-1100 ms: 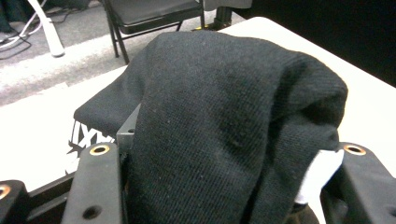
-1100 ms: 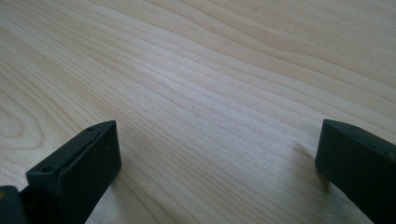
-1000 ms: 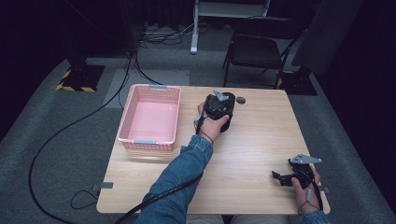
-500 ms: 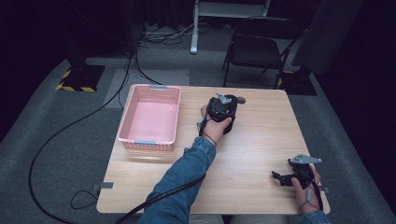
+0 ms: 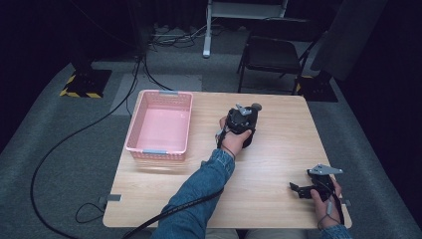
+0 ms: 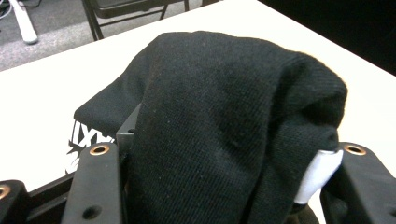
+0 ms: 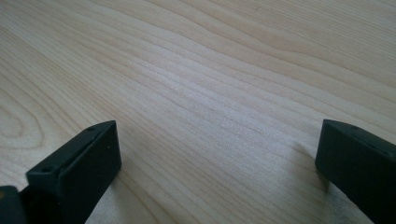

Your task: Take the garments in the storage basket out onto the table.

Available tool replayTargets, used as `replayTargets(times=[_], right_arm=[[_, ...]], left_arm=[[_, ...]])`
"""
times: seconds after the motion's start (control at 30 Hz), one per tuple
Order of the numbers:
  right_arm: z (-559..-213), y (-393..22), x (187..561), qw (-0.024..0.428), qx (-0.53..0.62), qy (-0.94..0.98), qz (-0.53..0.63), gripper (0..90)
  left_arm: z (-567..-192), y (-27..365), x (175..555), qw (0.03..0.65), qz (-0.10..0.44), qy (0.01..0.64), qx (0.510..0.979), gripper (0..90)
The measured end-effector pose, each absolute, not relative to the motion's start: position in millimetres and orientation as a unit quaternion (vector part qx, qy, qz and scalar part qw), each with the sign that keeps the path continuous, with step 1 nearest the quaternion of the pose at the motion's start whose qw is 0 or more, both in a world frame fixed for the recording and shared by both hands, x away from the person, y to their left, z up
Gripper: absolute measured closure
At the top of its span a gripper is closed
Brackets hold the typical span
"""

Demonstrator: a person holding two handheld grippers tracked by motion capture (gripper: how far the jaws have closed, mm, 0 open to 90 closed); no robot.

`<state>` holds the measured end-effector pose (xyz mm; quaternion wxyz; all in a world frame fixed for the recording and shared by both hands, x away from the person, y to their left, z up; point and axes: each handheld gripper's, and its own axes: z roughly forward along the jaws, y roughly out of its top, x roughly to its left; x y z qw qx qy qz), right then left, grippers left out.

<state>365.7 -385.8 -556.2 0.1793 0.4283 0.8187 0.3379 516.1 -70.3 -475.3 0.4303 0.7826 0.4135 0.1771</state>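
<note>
The left gripper point(image 5: 247, 115) is clamping a bunched black knit garment point(image 6: 224, 116), holding it near the far edge of the table point(image 5: 278, 164), about midway along it. The pink basket point(image 5: 160, 127) is sitting toward the table's far left corner, so it is lying to the left of the held garment, nearer this hand. The right gripper point(image 5: 304, 190) is resting open and empty by the near right corner.

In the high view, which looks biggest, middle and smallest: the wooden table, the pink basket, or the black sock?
1. wooden table, biggest by far.
2. pink basket, middle.
3. black sock, smallest; the left gripper that clamps it covers most of it.
</note>
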Motion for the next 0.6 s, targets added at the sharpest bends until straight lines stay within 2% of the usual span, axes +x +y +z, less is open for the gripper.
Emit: replayTargets(times=[0.6], right_arm=[[-556.2, -385.7, 365.7, 0.179, 0.429, 0.819, 0.338, 0.2]], left_arm=[[-510.5, -86.9, 513.9, 0.416, 0.132, 0.424, 0.793, 38.5]])
